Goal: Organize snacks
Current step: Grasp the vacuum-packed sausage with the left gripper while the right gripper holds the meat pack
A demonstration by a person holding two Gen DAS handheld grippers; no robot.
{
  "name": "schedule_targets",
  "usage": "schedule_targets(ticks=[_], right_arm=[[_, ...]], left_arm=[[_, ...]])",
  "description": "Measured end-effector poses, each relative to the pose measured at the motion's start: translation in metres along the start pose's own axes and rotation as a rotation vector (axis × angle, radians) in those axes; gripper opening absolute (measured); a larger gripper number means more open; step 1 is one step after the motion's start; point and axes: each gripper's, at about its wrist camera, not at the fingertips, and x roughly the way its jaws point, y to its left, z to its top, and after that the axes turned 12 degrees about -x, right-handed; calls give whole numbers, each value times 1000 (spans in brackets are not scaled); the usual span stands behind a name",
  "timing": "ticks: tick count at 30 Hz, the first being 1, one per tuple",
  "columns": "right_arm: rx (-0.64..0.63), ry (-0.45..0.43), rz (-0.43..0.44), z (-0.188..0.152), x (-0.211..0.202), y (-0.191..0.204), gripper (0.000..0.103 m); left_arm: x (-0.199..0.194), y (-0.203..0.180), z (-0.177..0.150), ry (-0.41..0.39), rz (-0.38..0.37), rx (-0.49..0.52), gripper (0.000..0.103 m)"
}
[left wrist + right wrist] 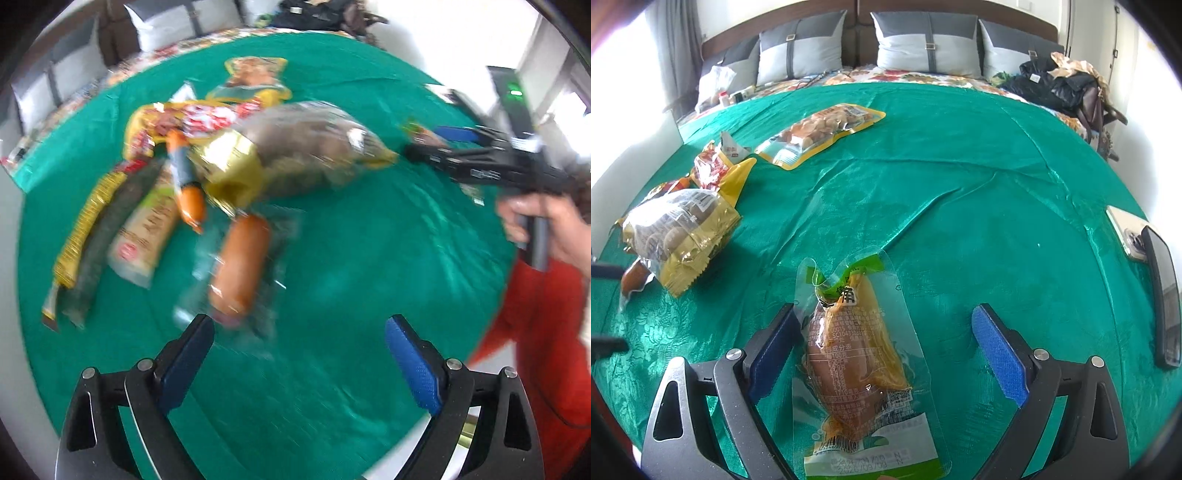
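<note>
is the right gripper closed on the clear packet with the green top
No, the right gripper is open, and the clear packet lies loose between its fingers.

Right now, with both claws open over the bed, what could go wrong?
1. The clear-wrapped drumstick pack lies between the right claw fingers, off toward the left one. Closing may catch only slippery film, so it could slide out.
2. The left view is motion-blurred. The left claw hangs near a sausage pack beside a loose pile of snacks; a fast approach may scatter them.
3. A phone sits at the bed's right edge; a wide sweep could knock it off.
</note>
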Motion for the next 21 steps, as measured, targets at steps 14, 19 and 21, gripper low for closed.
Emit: schedule_targets(ticks=[14,19,21], right_arm=[[-1,-1,-1,1,1,0,95],[-1,-1,-2,1,1,0,95],[-1,-1,-2,1,1,0,95]], left_arm=[[22,-1,37,7,165,-1,85],[4,-15,21,33,51,19,72],[0,-14,24,15,71,-14,72]])
